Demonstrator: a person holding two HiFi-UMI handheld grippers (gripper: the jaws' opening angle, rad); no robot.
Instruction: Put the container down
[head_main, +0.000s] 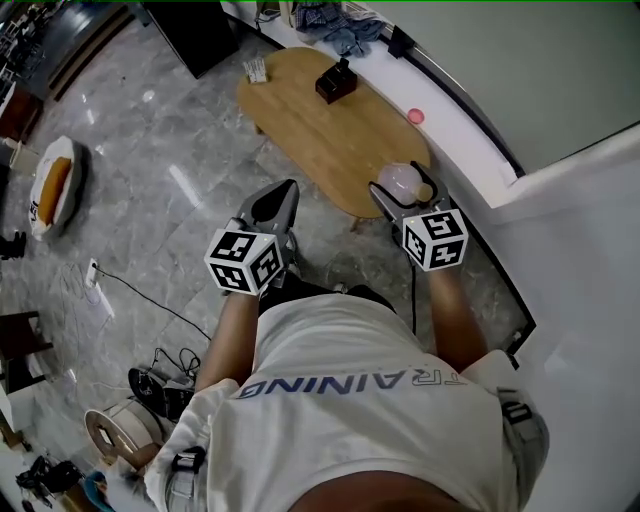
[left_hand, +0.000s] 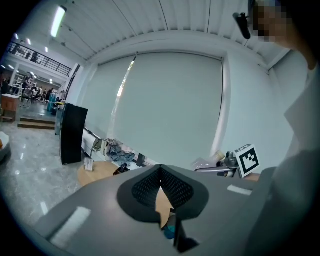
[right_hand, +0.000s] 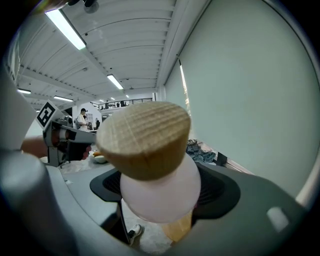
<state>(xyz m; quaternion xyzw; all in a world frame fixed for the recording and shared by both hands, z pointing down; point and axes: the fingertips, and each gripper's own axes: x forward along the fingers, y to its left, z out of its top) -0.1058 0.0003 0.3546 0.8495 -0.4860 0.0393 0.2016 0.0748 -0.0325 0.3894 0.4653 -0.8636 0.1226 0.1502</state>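
Observation:
A pale pink round container (head_main: 400, 181) with a wooden lid (right_hand: 144, 138) is held off the ground over the near end of an oval wooden table (head_main: 330, 130). My right gripper (head_main: 405, 192) is shut on the container's pink body (right_hand: 161, 194), which fills the right gripper view (right_hand: 160, 186). My left gripper (head_main: 283, 195) hangs to the left, over the floor beside the table's near edge. It is shut with nothing in it, the pads (left_hand: 176, 189) touching at the tips, and the left gripper (left_hand: 160, 171) points toward the table (left_hand: 97, 171).
On the table's far end sit a black box (head_main: 336, 82) and a small white item (head_main: 256, 70). A white ledge (head_main: 455, 125) with a pink disc (head_main: 416, 116) and crumpled clothes (head_main: 338, 25) runs behind. Cables (head_main: 130, 295), a reel (head_main: 118, 430) and an orange cushion (head_main: 53, 190) lie on the marble floor.

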